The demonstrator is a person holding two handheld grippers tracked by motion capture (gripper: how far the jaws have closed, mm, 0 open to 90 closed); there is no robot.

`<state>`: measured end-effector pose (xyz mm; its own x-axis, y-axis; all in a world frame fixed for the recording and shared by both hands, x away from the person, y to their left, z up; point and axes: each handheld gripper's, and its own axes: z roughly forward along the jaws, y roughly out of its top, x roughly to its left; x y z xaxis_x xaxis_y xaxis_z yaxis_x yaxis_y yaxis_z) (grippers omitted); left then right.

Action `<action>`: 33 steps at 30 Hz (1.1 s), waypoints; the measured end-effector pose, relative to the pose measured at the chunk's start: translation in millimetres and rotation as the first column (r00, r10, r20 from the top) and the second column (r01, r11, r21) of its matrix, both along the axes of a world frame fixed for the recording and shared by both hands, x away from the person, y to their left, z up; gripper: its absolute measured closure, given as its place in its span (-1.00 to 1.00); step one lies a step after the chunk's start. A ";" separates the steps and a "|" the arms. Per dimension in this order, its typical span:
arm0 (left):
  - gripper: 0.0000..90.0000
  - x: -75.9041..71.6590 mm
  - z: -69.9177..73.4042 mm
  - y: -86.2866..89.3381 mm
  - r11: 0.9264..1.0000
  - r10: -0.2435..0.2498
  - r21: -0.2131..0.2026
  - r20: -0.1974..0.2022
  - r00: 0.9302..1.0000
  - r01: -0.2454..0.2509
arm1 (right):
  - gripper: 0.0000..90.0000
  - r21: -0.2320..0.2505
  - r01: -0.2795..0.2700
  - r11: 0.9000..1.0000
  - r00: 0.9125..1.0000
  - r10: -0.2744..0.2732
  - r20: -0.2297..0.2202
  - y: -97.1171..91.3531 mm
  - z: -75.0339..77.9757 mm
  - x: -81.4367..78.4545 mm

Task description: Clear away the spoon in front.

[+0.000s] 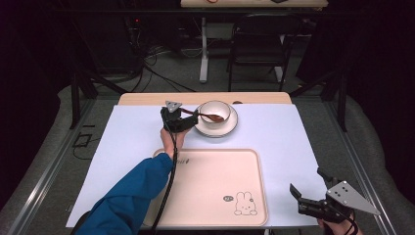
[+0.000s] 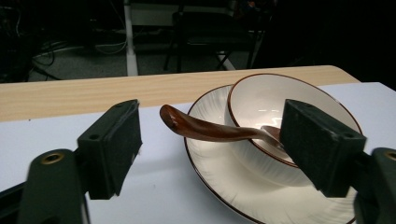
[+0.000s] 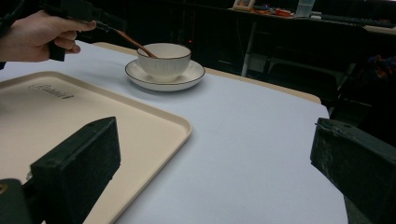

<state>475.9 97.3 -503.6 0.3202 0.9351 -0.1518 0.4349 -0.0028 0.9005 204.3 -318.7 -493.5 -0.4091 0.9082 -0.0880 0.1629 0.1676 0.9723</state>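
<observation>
Left tool (image 2: pixel 210 149) spread around the spoon (image 2: pixel 210 130) handle, untouched; bowl (image 2: pixel 280 107) near the desk's far edge. Right tool (image 3: pixel 210 172) spread, empty.

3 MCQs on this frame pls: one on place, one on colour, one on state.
1. Where does the bowl stand?
A. on the tray
B. on the saucer
C. straight on the white cover

2. What colour is the spoon?
A. brown
B. white
C. blue

3. How do the jaws of the left gripper stand at the spoon?
A. shut tight with nothing between them
B. apart, with the handle between them, pads off it
C. around the bowl's rim

Key: 1 B, the saucer rings the bowl, beyond the tray. 2 A, glossy brown handle. 3 B, the left gripper view shows gaps on both sides of the handle.
</observation>
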 end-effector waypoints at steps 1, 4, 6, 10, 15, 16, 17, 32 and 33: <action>-0.50 1.0 -0.7 -0.5 1.000 0.000 -0.004 -0.008 1.000 0.000 | -0.98 0.001 0.001 1.000 1.000 -0.001 0.000 -0.1 0.0 0.0; -0.35 2.9 -3.2 -1.3 1.000 0.013 -0.018 -0.016 1.000 -0.013 | -0.98 0.000 0.000 1.000 1.000 0.000 0.000 0.0 -0.1 0.0; -0.27 3.7 -5.3 -2.8 1.000 0.016 -0.025 -0.021 1.000 -0.016 | -0.98 0.002 0.001 1.000 1.000 -0.001 0.001 0.0 -0.1 -0.2; -0.09 4.1 -7.3 -3.7 0.999 0.023 -0.033 -0.037 0.999 -0.024 | -0.98 0.001 0.001 1.000 1.000 -0.001 -0.001 -0.1 0.0 0.1; 0.15 6.7 -9.8 -2.3 0.998 0.046 -0.052 -0.025 0.999 -0.048 | -0.98 0.001 0.001 1.000 1.000 -0.001 0.000 -0.2 -0.1 0.0; 0.19 6.7 -9.8 -2.3 0.998 0.046 -0.052 -0.025 0.999 -0.048 | -0.98 0.001 0.001 1.000 1.000 -0.001 0.000 -0.2 -0.1 0.0; 0.19 7.6 -10.1 -1.5 0.997 0.044 -0.058 -0.026 0.999 -0.045 | -0.98 0.001 0.000 1.000 1.000 0.000 -0.001 -0.2 -0.1 0.1; 0.06 24.5 -9.5 7.9 0.994 0.054 -0.089 -0.039 0.998 -0.058 | -0.98 0.000 -0.001 1.000 1.000 0.001 -0.002 -0.1 -0.2 0.2; 0.01 25.2 -9.1 7.4 0.994 0.059 -0.089 -0.031 0.998 -0.062 | -0.98 -0.001 -0.001 1.000 1.000 0.001 -0.003 -0.2 -0.1 0.2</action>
<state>501.1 104.7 -512.6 0.2577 0.9348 -0.2444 0.4572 0.1049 0.8831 204.5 -318.9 -493.5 -0.4099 0.9079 -0.0878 0.1656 0.1688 0.9716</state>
